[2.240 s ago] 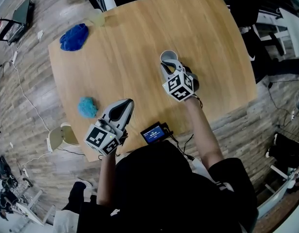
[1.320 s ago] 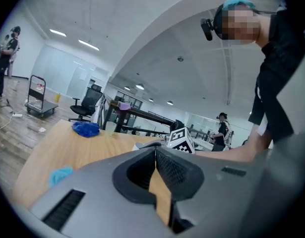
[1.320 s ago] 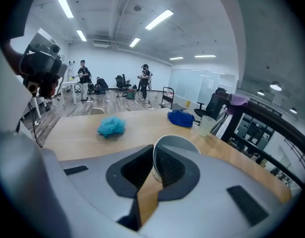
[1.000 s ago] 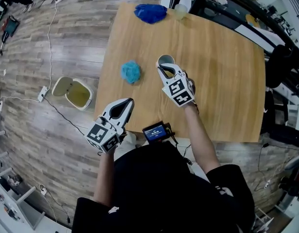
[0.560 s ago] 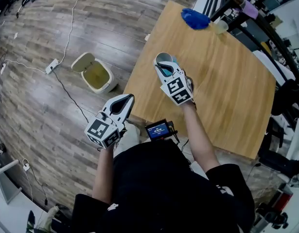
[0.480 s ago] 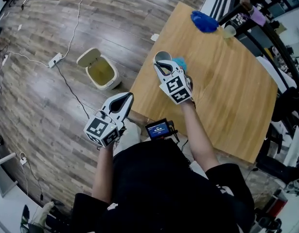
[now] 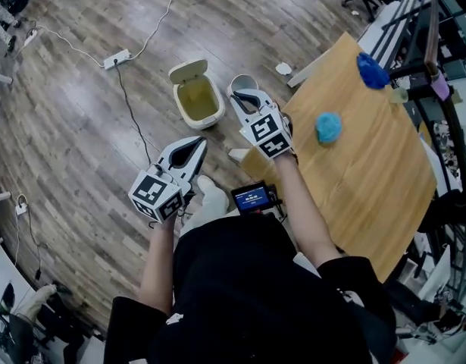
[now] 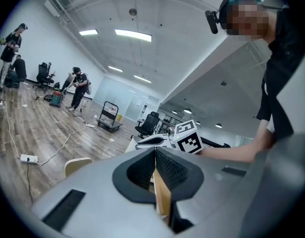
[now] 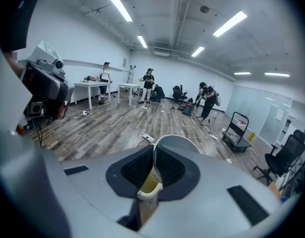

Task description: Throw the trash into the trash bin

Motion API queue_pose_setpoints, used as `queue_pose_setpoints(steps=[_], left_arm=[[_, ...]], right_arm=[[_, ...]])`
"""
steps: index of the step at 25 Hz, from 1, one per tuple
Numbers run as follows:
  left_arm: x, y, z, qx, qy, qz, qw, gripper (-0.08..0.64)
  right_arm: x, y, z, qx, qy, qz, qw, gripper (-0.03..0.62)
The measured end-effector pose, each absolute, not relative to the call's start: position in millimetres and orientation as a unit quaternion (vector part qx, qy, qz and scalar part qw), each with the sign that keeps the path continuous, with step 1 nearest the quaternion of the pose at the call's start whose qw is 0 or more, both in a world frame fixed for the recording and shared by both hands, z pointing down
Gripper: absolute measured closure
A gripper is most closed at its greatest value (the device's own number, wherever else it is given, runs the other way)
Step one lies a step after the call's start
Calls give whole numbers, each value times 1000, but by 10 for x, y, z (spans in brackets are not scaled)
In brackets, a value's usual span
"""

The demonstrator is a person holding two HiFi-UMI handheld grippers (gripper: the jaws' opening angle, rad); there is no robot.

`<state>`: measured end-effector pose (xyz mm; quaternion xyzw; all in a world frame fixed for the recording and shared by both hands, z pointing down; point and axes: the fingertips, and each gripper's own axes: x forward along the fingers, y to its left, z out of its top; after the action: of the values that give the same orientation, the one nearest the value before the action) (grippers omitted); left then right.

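We hold the right gripper [image 7: 246, 99] out over the wooden floor [image 7: 81, 150], just off the table's [image 7: 376, 158] corner. In the right gripper view its jaws [image 9: 153, 157] are nearly together, pinching the wall of a white paper cup [image 9: 177, 144], whose open mouth stands up past the tips. In the head view the cup [image 7: 242, 82] hangs in the air at the gripper's 12 o'clock.

The cream trash bin [image 7: 195, 122] stands on the floor at the cup's 9 o'clock, close beside it, with its lid flipped up and its yellowish inside showing.

Our left gripper [image 7: 193, 146] sits at 7 o'clock of the right one, nearer our body. In the left gripper view its jaws [image 8: 154, 157] are pressed together with nothing between them.

On the table a light blue wad [image 7: 329, 127] lies at 3 o'clock of the right gripper, and a dark blue wad [image 7: 371, 70] lies at 1 o'clock of that, near the far edge. A power strip [image 7: 117, 54] lies on the floor at 10 o'clock of the bin.
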<state>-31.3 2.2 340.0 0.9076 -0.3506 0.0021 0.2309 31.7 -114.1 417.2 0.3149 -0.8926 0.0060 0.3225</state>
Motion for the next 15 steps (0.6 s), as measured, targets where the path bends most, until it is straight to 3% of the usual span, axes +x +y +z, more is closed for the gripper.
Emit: queue_pose_setpoints(steps=[6,15], left_arm=[[-785,-70,3714,877,-406,-6,258,551],[-787,-393,4363,844,-421,4,333,551]], right_arm=[[-231,-1208,4263,271,-906,9,326,578],[-577,-1611,5133,198,-911,48,358,578]])
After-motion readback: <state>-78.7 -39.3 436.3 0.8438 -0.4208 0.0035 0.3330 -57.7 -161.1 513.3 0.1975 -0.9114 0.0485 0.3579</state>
